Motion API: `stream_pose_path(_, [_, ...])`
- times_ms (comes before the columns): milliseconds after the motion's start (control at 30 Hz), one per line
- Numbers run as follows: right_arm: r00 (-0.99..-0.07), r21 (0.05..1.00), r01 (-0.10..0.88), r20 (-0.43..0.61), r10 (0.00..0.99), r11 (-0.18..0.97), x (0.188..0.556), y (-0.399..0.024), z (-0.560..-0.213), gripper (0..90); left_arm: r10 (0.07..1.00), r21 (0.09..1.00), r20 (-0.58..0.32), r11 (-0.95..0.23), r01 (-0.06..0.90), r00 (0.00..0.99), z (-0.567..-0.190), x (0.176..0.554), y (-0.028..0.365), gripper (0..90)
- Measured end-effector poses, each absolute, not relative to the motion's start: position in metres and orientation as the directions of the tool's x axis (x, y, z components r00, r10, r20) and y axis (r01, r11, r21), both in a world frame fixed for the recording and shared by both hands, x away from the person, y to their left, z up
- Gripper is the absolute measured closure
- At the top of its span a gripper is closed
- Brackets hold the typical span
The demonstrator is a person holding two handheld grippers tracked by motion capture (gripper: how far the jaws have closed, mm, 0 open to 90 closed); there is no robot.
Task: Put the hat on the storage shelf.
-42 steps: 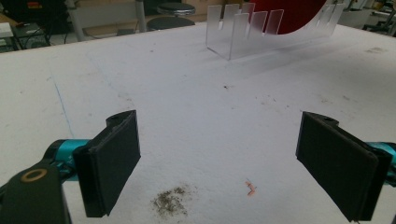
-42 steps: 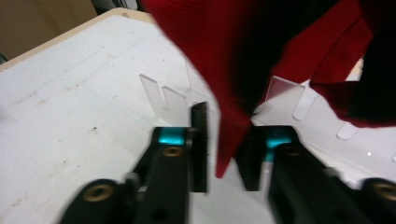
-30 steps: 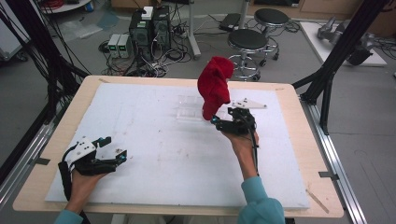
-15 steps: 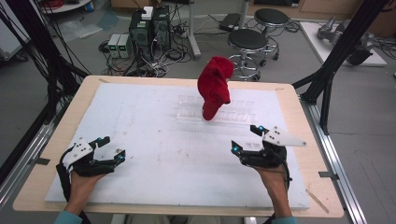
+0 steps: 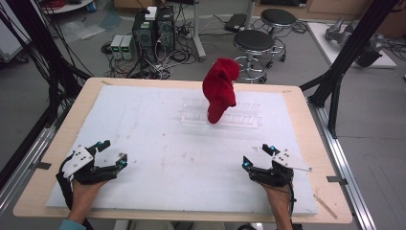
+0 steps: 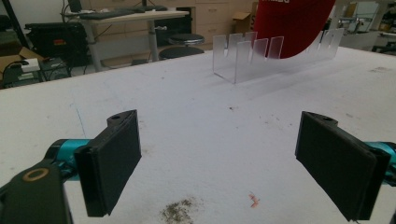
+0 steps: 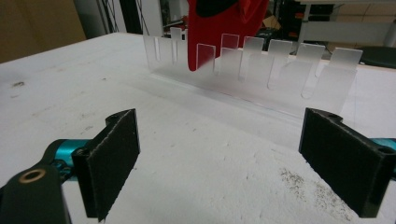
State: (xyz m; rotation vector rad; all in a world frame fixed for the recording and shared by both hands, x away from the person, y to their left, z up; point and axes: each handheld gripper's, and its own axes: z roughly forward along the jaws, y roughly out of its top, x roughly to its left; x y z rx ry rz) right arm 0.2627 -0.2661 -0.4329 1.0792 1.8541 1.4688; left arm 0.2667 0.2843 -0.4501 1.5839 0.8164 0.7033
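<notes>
Both sets of jaws stand wide apart with nothing between them but bare white worktop. The left gripper [image 5: 107, 154] rests at the near left corner of the worktop [image 5: 143, 124], the right gripper [image 5: 256, 158] at the near right, each in a hand coming up from the near edge.

The left gripper view [image 6: 219, 154] shows what the high view is too far off to give: a grey smudge and a small red mark on the white surface just ahead of the pads [image 6: 114, 161]. It also shows the clear rack [image 6: 243, 58] end-on, well ahead and a little to the right, with the red cloth [image 6: 292, 23] hanging over its far part.

The right gripper view [image 7: 219, 158] sees the rack [image 7: 261, 70] broadside, closer, its row of upright clear tabs plain to count by eye, and the cloth [image 7: 224, 28] draped down into the slots toward the left end. Grey specks lie on the surface near the right pad.

From above, the rack [image 5: 221, 115] sits mid-worktop toward the far edge, the cloth [image 5: 219, 88] standing up out of it, well apart from both grippers and roughly between them. Stools [image 5: 253, 43] and computer boxes [image 5: 153, 28] stand on the floor beyond.
</notes>
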Motion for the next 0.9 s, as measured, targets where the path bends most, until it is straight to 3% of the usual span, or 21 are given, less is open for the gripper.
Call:
stream_pose_path(333, [-0.538, 0.969, 0.226, 0.038, 0.842, 0.101, 0.261, -0.266, -0.434, 11.4, 0.819, 0.99, 0.002, -0.083, 0.115, 0.574, -0.45, 0.266, 0.285, 14.5])
stream_pose_path(367, [-0.533, 0.981, 0.177, 0.031, 0.846, 0.075, 0.257, -0.267, -0.439, 11.4, 0.819, 0.99, 0.004, -0.085, 0.115, 0.574, -0.45, 0.266, 0.285, 14.5])
stream_pose_path(900, [-0.514, 0.987, 0.148, 0.025, 0.858, 0.06, 0.251, -0.271, -0.451, 11.4, 0.822, 0.99, 0.009, -0.087, 0.11, 0.57, -0.451, 0.265, 0.285, 14.5])
